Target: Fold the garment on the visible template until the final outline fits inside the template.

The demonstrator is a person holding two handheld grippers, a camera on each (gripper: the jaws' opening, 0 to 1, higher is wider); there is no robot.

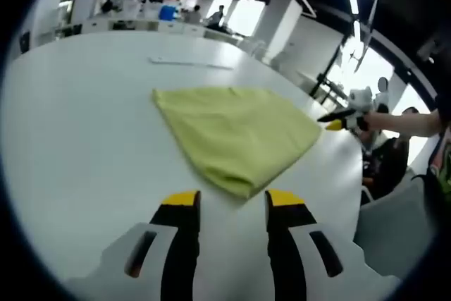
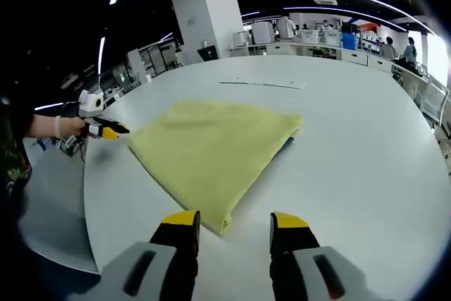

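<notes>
Both hand-held grippers [image 1: 232,199] [image 2: 235,220] flank garment [image 1: 236,132].

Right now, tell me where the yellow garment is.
The yellow garment lies folded on the white table, just ahead of the left claw in the left gripper view; in the right gripper view, its nearest corner points toward the right claw.
</notes>
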